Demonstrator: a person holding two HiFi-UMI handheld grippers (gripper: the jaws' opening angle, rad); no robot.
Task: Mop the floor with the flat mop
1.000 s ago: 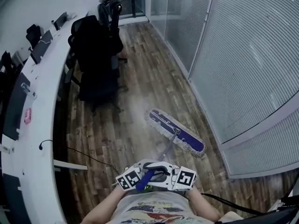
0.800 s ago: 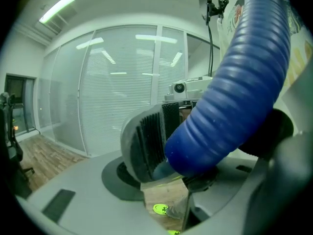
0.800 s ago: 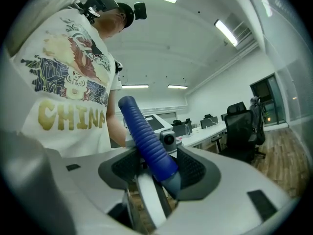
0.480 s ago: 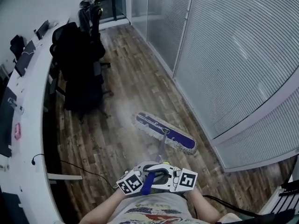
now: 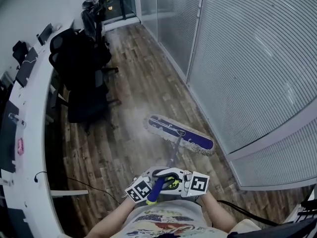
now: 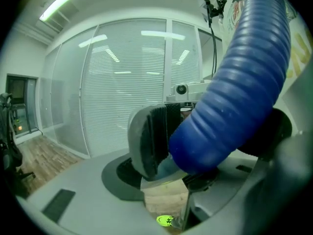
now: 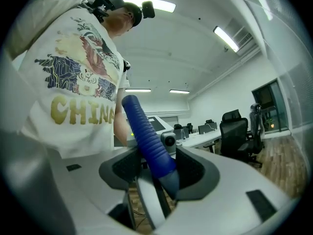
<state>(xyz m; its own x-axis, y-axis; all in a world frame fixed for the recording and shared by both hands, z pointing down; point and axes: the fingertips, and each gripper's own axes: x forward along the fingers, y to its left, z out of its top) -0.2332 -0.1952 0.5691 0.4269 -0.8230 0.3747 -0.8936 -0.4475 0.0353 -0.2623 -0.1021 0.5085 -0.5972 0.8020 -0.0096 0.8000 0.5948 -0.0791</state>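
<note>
The flat mop (image 5: 181,135), purple pad, pale fringe, lies on the wooden floor (image 5: 143,90); blue grip (image 5: 154,192) raised.

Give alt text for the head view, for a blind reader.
The left gripper and right gripper clamp a flat mop's blue ribbed handle; its purple, white-fringed head lies on the wooden floor near a glass wall with blinds. Black office chairs stand by a long white desk at left.

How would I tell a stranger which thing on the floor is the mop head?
Find the long glass wall with blinds on the right. On the wooden floor beside it lies the mop head, joined to a thin handle. Unlike the black office chairs nearby, it is flat, blue and pale-fringed.
</note>
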